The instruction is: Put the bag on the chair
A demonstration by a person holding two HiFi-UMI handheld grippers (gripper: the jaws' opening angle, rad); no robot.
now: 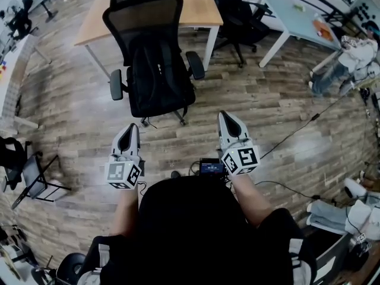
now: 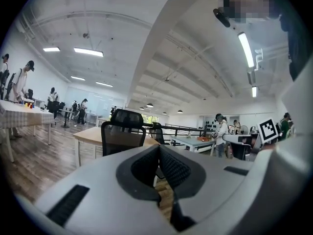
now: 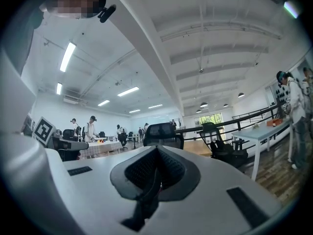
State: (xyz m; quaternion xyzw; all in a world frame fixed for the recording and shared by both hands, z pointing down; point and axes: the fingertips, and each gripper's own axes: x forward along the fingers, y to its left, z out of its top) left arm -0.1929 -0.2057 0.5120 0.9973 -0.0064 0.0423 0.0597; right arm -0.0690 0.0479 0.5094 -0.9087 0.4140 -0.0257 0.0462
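Sitting on the seat of the black office chair [image 1: 142,13], the black bag [image 1: 155,79] leans upright against the backrest, between the two armrests. Both tools are held level above the wooden floor [image 1: 267,100], well apart from the chair, which lies toward 12 o'clock from them in the head view. The left tool [image 1: 132,129] has its jaws pressed together with nothing between them; its own view shows the ribbed pads [image 2: 173,168] meeting. The right tool [image 1: 225,119], at 3 o'clock of the left, is likewise closed and empty. A wooden desk [image 1: 199,8] stands just behind the chair at 12 o'clock, and a second black chair [image 1: 237,16] sits at that desk's 3 o'clock side.
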